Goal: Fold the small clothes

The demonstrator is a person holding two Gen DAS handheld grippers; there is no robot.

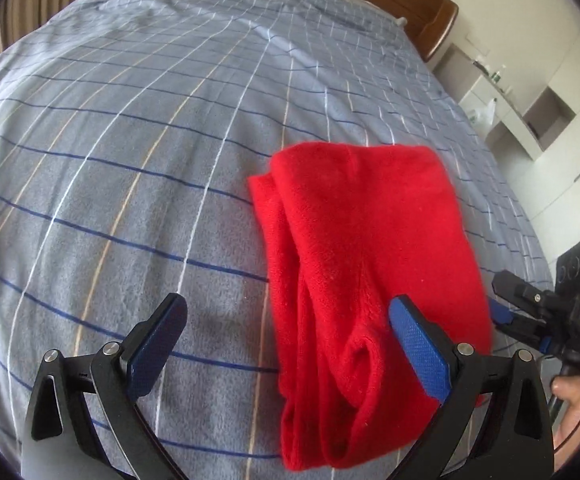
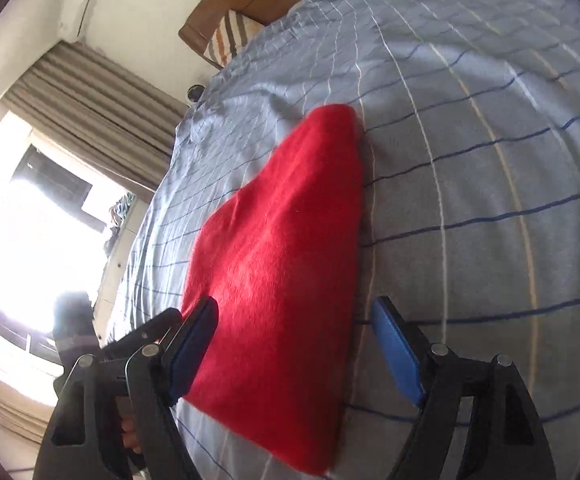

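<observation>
The red garment (image 1: 369,264) lies on the checked blue-grey bedspread (image 1: 130,160), filling the lower right of the left wrist view and the centre of the right wrist view (image 2: 282,280). It looks like a soft, fleecy knit, already doubled over into several layers: rolled edges and a tube-like opening show at the bottom of the left view. My judgement is that it is light, limp and a little grippy against the bedding, so it should drape the moment it is lifted and will not hold a crease without being pressed flat. The best hold is probably on a layered edge or corner, pinching all thicknesses together, not on the smooth top face.

The left gripper (image 1: 286,340) hangs low over the bed with its jaws spread wide and nothing between them; its right finger (image 1: 417,348) overlaps the cloth's lower part, though whether it touches the fabric is hard to tell from this angle. The right gripper (image 2: 293,344) also stands wide apart, straddling the near end of the cloth, tilted so the bed slopes across the frame. It appears at the right edge of the left view (image 1: 529,312), just beside the garment. A wooden headboard (image 1: 409,4) sits at the top.
</observation>
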